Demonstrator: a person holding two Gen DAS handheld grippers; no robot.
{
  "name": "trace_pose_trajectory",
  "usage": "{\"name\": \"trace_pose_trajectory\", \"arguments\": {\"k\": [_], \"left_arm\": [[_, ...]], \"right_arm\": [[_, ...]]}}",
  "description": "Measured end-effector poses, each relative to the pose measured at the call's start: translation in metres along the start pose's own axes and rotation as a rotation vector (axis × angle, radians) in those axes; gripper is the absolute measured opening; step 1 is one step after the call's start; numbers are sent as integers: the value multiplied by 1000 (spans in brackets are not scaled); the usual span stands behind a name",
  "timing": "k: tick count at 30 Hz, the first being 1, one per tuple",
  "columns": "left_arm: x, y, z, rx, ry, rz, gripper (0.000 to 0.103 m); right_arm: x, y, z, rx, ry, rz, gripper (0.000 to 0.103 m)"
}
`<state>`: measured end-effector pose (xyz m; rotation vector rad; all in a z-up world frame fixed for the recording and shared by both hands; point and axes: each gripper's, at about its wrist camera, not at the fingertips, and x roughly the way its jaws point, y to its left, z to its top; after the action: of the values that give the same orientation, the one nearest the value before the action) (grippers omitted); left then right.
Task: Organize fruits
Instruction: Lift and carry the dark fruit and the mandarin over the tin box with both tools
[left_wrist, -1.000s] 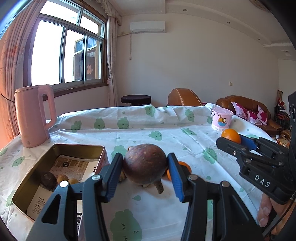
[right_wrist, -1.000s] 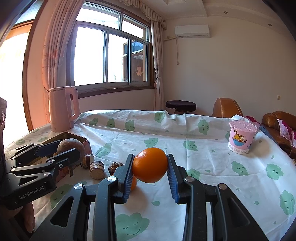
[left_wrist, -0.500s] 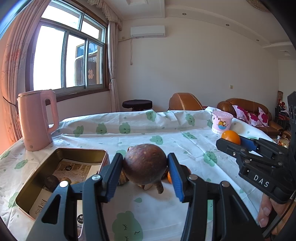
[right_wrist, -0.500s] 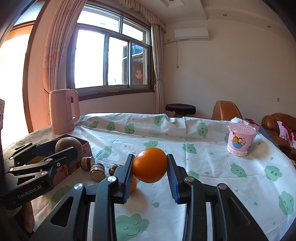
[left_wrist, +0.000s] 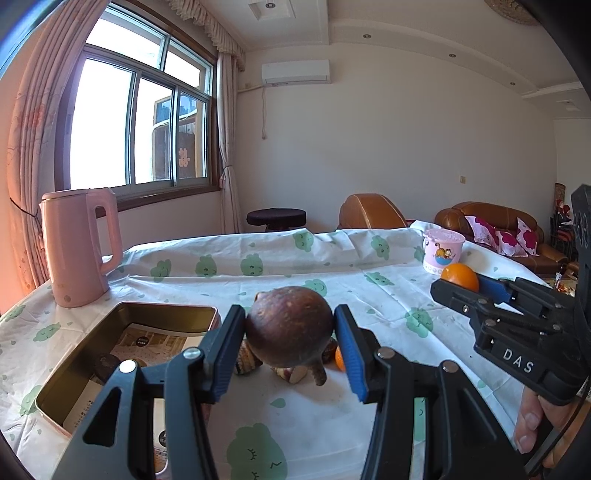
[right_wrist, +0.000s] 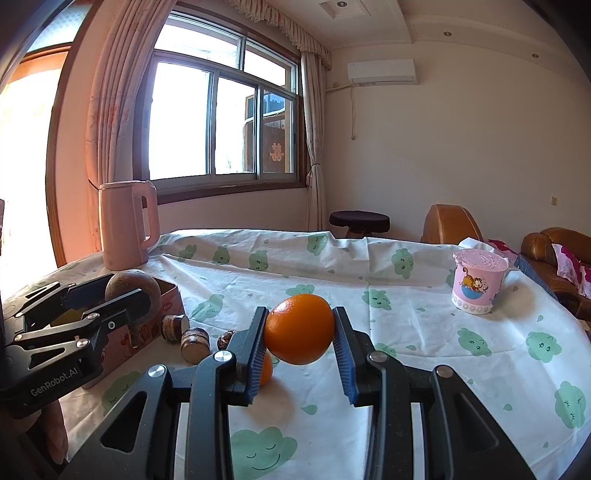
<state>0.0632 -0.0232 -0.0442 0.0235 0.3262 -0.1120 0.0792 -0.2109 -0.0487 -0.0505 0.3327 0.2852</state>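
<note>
Partly hidden second orange (right_wrist: 266, 369), blurred tin contents (left_wrist: 107, 363)

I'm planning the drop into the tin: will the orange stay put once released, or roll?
The orange is round and smooth, so it would probably roll on the flat tablecloth. Inside the tin, the walls should stop it. It looks firm between the right gripper fingers.

"DAS" on right claw (left_wrist: 458, 286); "GenRobot.AI", seemingly, left claw (right_wrist: 110, 291)
</note>
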Motion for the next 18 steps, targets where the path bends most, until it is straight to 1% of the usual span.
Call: {"name": "trace_pose_trajectory", "arguments": {"k": [18], "left_arm": [[-18, -6, -1, 35, -93, 21, 51]], "right_arm": [[-10, 3, 0, -19, -59, -9, 36]]}}
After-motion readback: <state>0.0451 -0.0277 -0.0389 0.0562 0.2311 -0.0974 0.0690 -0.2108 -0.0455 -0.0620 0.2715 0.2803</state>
